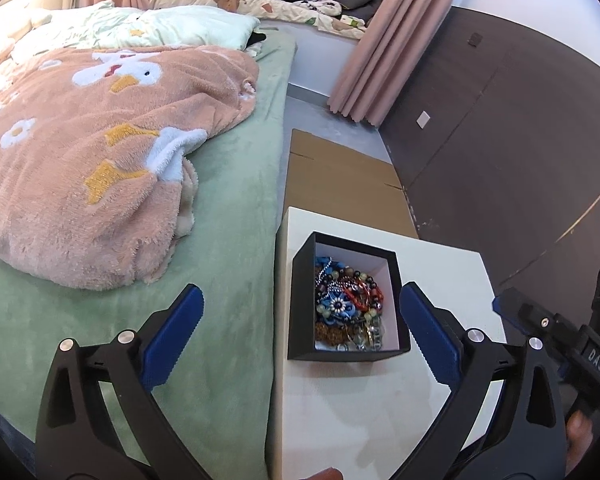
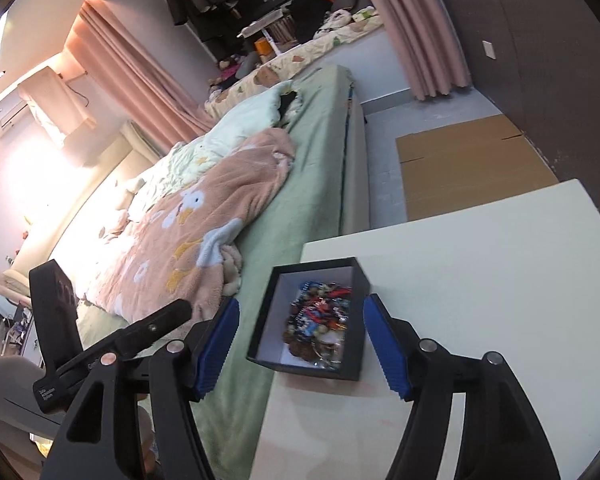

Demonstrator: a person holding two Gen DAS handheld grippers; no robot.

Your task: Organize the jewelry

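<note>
A black square box [image 1: 303, 280] with a white inside stands on a small white table [image 1: 440, 272]. It holds a heap of colourful bead bracelets and necklaces [image 1: 348, 300]. My left gripper [image 1: 302, 300] is open and empty, hovering above the table's near-left edge just short of the box. The right gripper's body [image 1: 548, 328] shows at the right edge of the left wrist view. In the right wrist view the box [image 2: 264, 312] with the jewelry [image 2: 320, 320] lies between the spread blue fingers of my right gripper [image 2: 300, 312], which is open and empty above it.
A bed with a green sheet [image 1: 236, 208] and a pink fleece blanket [image 1: 92, 168] runs along the table's left side. Flat cardboard [image 1: 340, 176] lies on the floor beyond the table. A dark panelled wall [image 1: 520, 140] stands to the right.
</note>
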